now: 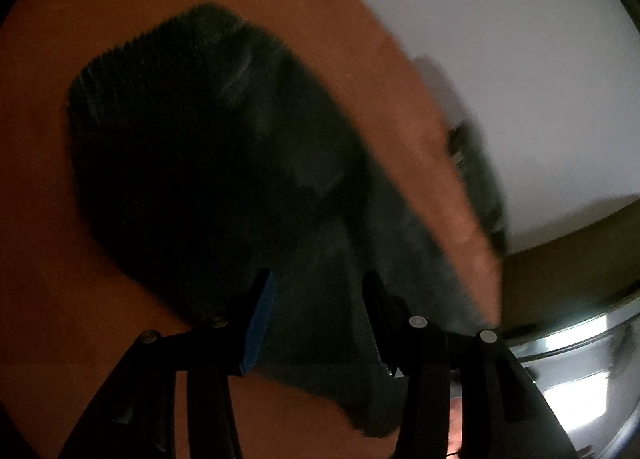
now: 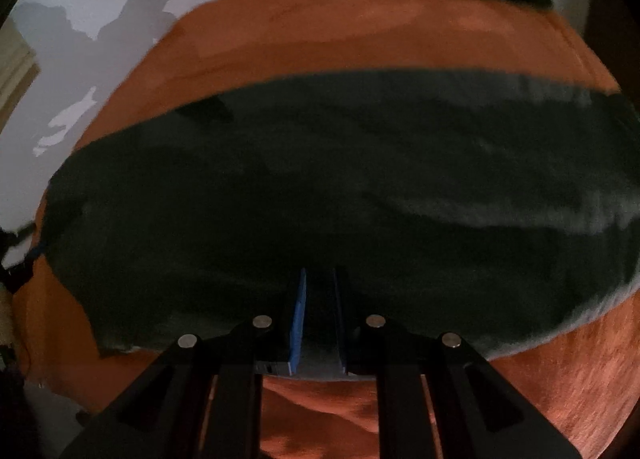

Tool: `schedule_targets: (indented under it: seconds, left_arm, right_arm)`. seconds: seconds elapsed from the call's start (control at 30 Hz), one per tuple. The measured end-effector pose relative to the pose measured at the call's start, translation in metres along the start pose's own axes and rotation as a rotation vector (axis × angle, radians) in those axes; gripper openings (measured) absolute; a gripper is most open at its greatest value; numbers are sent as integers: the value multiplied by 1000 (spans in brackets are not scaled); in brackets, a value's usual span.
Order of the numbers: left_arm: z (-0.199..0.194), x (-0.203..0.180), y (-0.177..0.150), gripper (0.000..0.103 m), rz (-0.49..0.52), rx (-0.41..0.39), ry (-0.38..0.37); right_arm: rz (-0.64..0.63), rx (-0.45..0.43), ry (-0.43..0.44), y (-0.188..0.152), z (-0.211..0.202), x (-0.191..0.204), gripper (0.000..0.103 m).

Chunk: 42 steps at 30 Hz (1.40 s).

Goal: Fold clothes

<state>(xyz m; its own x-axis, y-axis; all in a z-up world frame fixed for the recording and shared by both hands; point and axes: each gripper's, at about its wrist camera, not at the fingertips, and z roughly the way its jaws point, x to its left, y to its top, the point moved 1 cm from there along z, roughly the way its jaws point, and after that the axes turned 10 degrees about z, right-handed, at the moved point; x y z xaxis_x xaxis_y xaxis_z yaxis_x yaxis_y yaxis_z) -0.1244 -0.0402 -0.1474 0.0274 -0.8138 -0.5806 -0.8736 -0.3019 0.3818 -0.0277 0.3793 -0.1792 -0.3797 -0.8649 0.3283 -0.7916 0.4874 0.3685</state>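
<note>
only the left view shows a steel bowl; left claw spread, right claw pinching dark cloth.

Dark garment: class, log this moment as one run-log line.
dark garment: spread on orange cloth | left gripper: open above garment | right gripper: shut on garment edge

A dark green garment lies spread on an orange-covered counter. The left claw hangs over the garment's near part, jaws apart, nothing pinched between them. A shiny metal bowl sits beyond the counter's right edge.
</note>
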Motion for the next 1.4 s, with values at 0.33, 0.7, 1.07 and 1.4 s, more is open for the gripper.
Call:
schedule_targets:
  seconds: [0.33, 0.7, 1.07, 1.4]
  left_arm:
    - [-2, 26, -18, 47, -127, 11, 1]
    - [-12, 13, -11, 47, -85, -4, -3]
    - [-2, -20, -27, 47, 65, 54, 2]
    - [12, -19, -18, 48, 73, 52, 57]
  right_arm:
    - [250, -56, -45, 18, -20, -96, 8]
    - [469, -134, -168, 50, -72, -212, 9]
    - [642, -203, -86, 40, -114, -284, 17]
    - [710, -228, -69, 35, -122, -308, 70]
